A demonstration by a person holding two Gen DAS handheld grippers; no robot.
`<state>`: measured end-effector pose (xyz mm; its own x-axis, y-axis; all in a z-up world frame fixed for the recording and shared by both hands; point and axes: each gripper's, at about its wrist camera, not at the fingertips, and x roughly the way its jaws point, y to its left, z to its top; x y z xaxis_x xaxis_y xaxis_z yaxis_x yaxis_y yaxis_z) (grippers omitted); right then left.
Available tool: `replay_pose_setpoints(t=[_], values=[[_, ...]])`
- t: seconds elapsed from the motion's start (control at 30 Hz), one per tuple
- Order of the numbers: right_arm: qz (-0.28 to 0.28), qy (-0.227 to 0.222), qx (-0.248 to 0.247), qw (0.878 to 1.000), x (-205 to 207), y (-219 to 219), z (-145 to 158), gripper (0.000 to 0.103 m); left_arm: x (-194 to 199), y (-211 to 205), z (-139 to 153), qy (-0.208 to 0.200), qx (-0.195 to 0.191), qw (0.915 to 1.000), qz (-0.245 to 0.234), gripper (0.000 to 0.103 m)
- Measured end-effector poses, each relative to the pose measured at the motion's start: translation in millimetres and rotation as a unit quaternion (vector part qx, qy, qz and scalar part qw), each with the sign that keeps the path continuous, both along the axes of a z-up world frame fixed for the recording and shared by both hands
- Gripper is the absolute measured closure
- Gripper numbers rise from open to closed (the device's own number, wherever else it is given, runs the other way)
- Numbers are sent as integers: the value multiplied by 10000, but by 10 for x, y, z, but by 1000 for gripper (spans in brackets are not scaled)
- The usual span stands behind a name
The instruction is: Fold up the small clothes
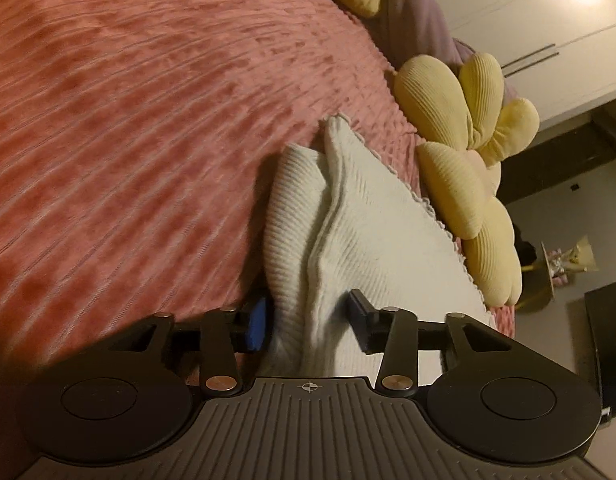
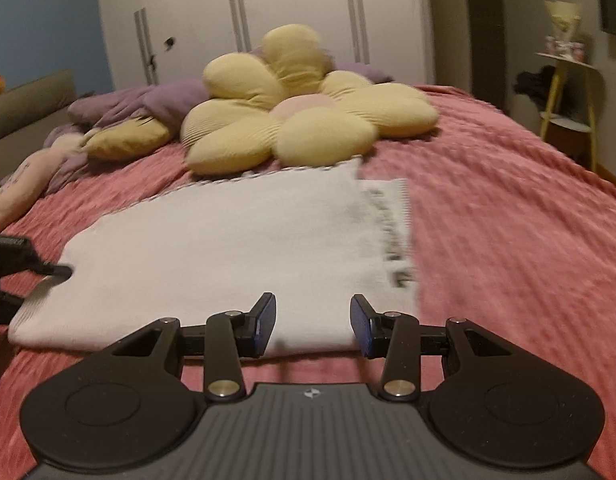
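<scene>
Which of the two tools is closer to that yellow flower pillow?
Left, I'd judge. The left tool sits at the white garment's side edge, angled toward the pillow. The right tool is at the near edge, with the whole garment between.

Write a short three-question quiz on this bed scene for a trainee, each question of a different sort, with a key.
1. True or false: the right claw is shut on the white knit garment.
2. Which claw has garment fabric bunched between its fingers?
A. the left claw
B. the right claw
C. neither
3. Fill in: the cushion lying just beyond the garment's scalloped edge on the pink bedspread is the yellow ____ cushion.

Key: 1 false: its jaws stand apart over the near edge, gripping nothing. 2 A: a raised fold runs between its fingers, though the jaws look only partly closed. 3 flower.
</scene>
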<state>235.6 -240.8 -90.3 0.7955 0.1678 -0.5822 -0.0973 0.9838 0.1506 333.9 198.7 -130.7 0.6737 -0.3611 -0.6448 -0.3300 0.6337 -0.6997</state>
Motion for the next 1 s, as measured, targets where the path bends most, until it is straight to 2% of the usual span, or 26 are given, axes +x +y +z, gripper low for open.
replay_pose_setpoints(t=[0.03,0.13,0.27,0.37,0.5,0.57,0.7,0.8,0.87,1.0], values=[[77,9,6,10000,22,70,-1,68,21,-5,3,10,-22,10000,-28,75],[376,-34,-83,9993,79,304,-3,75,46,-22,75,36,45,10000,-19,81],[753,-43,-404,9963,159,607,-39,76,38,-46,218,-22,110,9999,11,83],[792,-61,-400,9960,199,732,-98,76,57,-78,360,-91,121,9999,16,83],[996,350,-518,9931,320,823,-339,75,92,-232,622,-275,176,9993,-163,83],[1073,420,-466,9922,352,794,-312,75,121,-364,765,-314,217,9989,-272,83],[953,407,145,9945,314,536,-194,76,257,-805,1033,-348,297,9969,-647,83],[586,284,427,9970,149,277,-139,76,409,-1296,1110,-286,587,9924,-1040,83],[378,262,512,9976,60,133,-138,76,472,-1614,1056,-205,790,9888,-1246,83],[151,349,624,9973,-45,-109,-157,76,497,-2142,797,-90,1124,9804,-1616,68]])
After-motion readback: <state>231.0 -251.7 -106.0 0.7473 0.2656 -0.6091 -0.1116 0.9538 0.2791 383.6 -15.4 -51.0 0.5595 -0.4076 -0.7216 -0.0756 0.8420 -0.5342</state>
